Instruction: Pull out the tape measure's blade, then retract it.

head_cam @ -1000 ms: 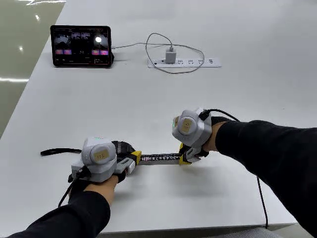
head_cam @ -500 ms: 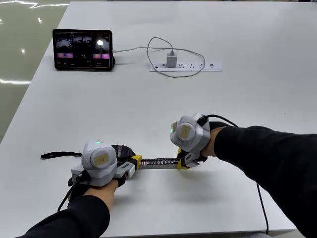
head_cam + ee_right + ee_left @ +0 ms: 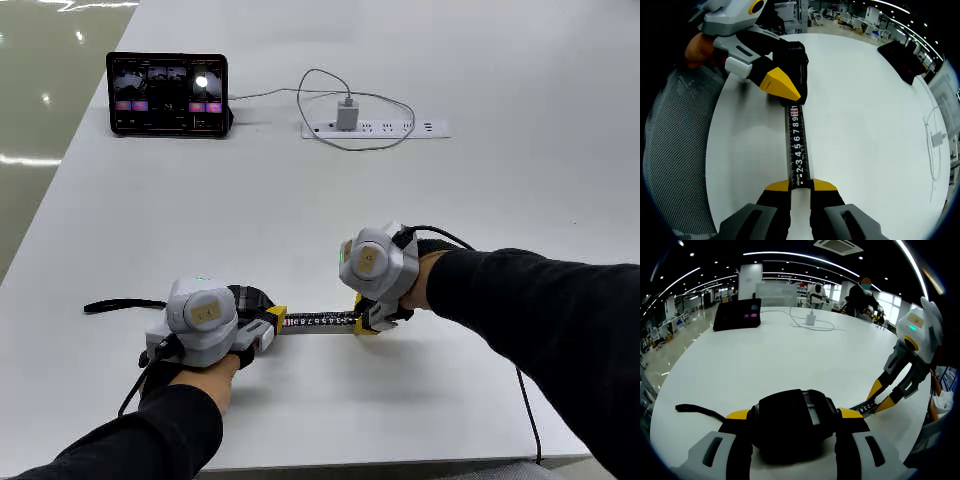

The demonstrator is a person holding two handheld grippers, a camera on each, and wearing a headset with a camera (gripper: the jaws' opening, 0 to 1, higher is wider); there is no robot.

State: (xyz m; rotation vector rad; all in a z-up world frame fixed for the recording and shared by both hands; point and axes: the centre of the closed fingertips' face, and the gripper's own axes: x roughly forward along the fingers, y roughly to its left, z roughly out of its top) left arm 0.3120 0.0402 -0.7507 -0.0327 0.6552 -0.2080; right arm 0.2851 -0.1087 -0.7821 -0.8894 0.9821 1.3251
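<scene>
L hand-held gripper (image 3: 795, 416) clamps tape measure (image 3: 792, 432); R hand-held gripper (image 3: 800, 188) apparently pinches blade (image 3: 796, 142).

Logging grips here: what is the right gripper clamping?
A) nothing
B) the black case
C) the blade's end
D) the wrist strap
C: the right gripper is shut on the end of the blade, while the left gripper holds the case.

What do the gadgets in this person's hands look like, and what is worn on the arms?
Each is a pale grey, rounded plastic shell. The left tongs and right tongs both have grey jaws with yellow wedge-shaped tips, a tan square patch on top and a small green light. A thin black cable runs from each. The person wears long black sleeves.
</scene>
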